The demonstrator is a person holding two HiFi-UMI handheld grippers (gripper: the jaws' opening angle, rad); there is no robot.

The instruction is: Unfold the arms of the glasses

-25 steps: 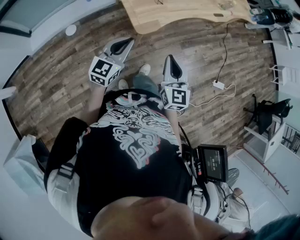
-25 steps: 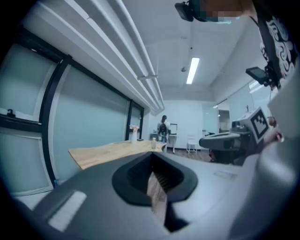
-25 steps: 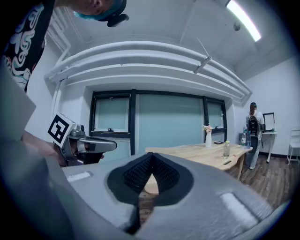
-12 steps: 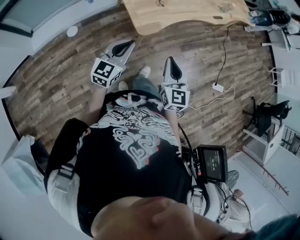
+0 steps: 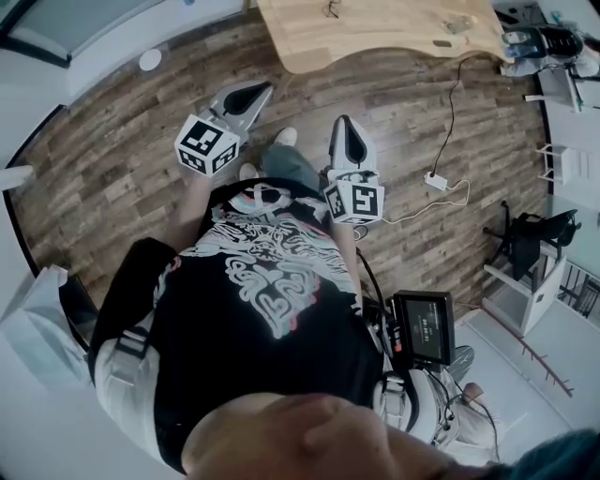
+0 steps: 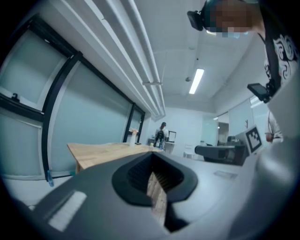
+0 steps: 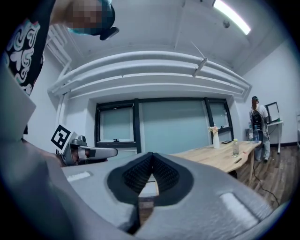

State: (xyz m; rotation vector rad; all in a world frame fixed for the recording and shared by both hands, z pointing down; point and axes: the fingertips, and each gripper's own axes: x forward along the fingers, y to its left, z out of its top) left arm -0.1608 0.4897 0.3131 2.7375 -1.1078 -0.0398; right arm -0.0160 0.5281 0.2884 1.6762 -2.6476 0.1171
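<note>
A small dark shape (image 5: 330, 9) lies on the wooden table (image 5: 375, 37) at the top of the head view; it looks like the glasses, but it is too small to be sure. Both grippers are held in front of the person's chest, over the plank floor and well short of the table. My left gripper (image 5: 253, 90) points toward the table with its jaws closed together and nothing between them (image 6: 152, 158). My right gripper (image 5: 343, 124) is shut and empty as well (image 7: 150, 158).
The right gripper view shows a vase (image 7: 214, 139) and a bottle (image 7: 235, 147) on the table. A white power strip (image 5: 437, 175) and cable lie on the floor to the right. Another person (image 7: 257, 123) stands at a far desk. A glass wall runs behind the table.
Little differs. The table sits slightly lower and fuller in the head view, and the left gripper's marker cube has shifted a bit to the left.
</note>
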